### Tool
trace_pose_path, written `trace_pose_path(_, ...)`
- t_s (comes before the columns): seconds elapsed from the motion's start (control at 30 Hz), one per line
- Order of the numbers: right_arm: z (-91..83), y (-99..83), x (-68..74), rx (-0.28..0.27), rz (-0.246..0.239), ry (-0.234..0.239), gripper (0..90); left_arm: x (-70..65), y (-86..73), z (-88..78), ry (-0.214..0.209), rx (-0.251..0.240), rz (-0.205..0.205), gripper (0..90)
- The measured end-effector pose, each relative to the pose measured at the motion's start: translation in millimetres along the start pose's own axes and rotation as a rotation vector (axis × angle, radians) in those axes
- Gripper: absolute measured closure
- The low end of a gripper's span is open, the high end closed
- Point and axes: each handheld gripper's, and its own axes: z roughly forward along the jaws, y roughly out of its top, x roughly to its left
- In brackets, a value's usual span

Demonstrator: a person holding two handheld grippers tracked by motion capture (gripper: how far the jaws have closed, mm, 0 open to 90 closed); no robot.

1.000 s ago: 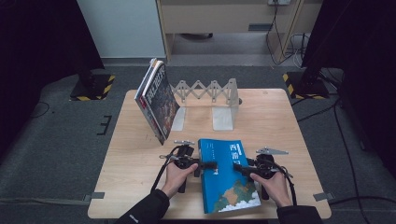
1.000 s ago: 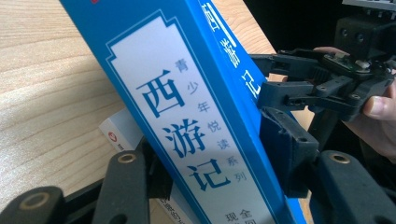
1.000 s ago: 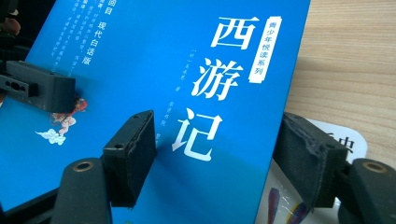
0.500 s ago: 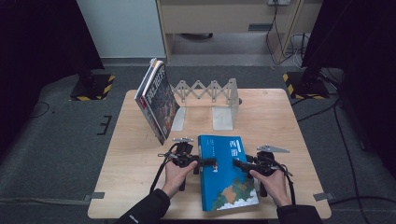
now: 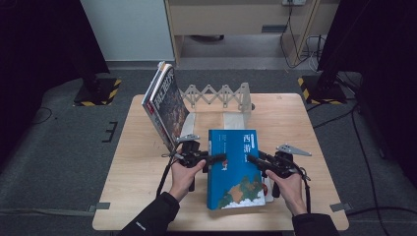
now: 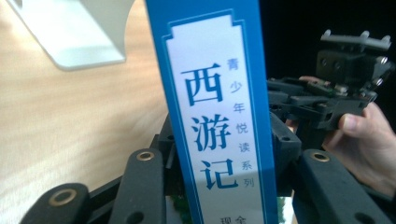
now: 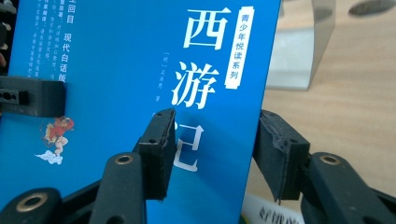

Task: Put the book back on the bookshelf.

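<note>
Blue book spine [image 6: 217, 116] upright between left claw [image 6: 219, 186] jaws, apparently pinched; white bookend [image 6: 79, 32] on bench [image 6: 60, 116]; right claw [image 6: 327, 100] beyond.

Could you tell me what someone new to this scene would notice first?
A bright blue book sits at the table's near edge, clasped from both sides by the left gripper and the right gripper. Behind it, dark books lean against the left end of a grey expanding bookstand.
</note>
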Motion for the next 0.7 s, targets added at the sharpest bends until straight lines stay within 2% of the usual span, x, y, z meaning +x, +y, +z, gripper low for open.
trace_pose_path(0.17,-2.5,9.0,3.7,-0.078,-0.016,-0.003,52.2,-8.4,11.8,-3.8,0.001,-0.054,0.070,60.0)
trace_pose_path(0.2,-2.5,9.0,3.7,-0.078,-0.016,-0.003,52.2,-8.4,11.8,-3.8,0.001,-0.054,0.070,60.1)
trace_pose_path(0.27,-5.3,14.6,6.4,-0.115,-0.034,0.001,54.5,-11.6,14.9,-7.3,0.005,-0.079,0.114,60.2)
trace_pose_path(0.3,-6.3,16.1,7.6,-0.124,-0.044,0.002,55.0,-11.8,14.7,-8.5,0.002,-0.083,0.121,60.1)
trace_pose_path(0.37,-7.0,16.7,9.5,-0.125,-0.067,0.003,54.9,-12.1,10.5,-10.3,0.007,-0.080,0.133,60.1)
trace_pose_path(0.43,-5.8,13.8,10.3,-0.110,-0.084,0.004,54.5,-11.7,4.1,-12.0,0.032,-0.071,0.156,59.8)
trace_pose_path(0.5,-3.6,11.5,11.9,-0.099,-0.100,0.004,54.4,-7.5,0.8,-13.9,0.044,-0.065,0.138,59.4)
trace_pose_path(0.53,-2.9,10.9,12.8,-0.099,-0.105,0.006,54.2,-7.5,0.8,-13.9,0.044,-0.065,0.138,59.2)
trace_pose_path(0.57,-2.7,10.7,13.5,-0.099,-0.111,0.011,54.2,-2.3,-1.7,-15.4,0.032,-0.069,0.118,59.3)
trace_pose_path(0.63,-3.1,10.2,13.6,-0.097,-0.122,0.018,54.1,-0.4,-2.4,-16.2,0.017,-0.071,0.116,59.5)
trace_pose_path(0.7,-2.9,8.5,10.6,-0.096,-0.115,0.035,51.2,-2.2,-2.5,-15.0,0.009,-0.073,0.136,59.6)
